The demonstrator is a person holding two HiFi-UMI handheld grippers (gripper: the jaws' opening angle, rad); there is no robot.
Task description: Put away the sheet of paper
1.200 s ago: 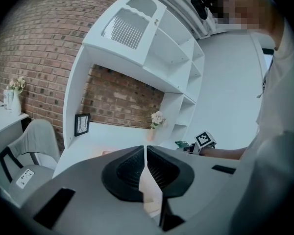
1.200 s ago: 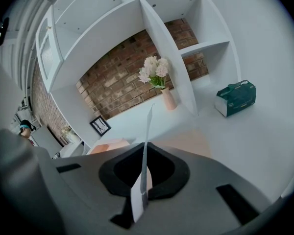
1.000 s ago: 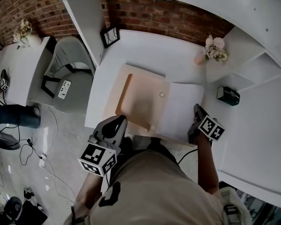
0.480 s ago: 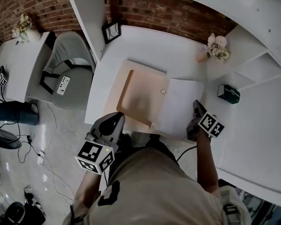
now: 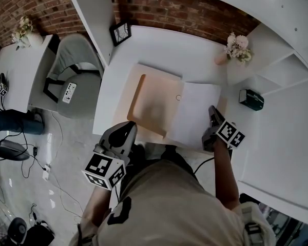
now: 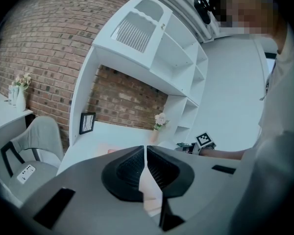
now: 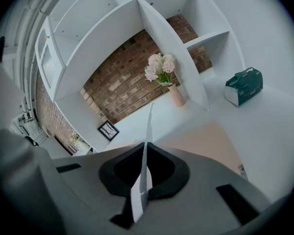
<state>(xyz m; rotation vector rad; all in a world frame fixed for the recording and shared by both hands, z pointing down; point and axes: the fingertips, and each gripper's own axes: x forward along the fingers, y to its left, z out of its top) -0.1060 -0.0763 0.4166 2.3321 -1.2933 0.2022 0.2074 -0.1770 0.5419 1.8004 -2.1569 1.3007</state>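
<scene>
Risk: sheet of paper (image 5: 192, 114) is pinched at its right edge only, so the free side may sag, crease or snag on the folder (image 5: 151, 104) lying open on the tabletop (image 5: 159, 50). Folder probably unpinned and could slide if the sheet drags across it.

Right gripper (image 5: 211, 110) is clamped on the sheet, which shows edge-on between its jaws, lying partly over the folder's right half. Left gripper (image 5: 127, 128) has jaws together, nothing clearly in them, just beside the folder's near edge.
</scene>
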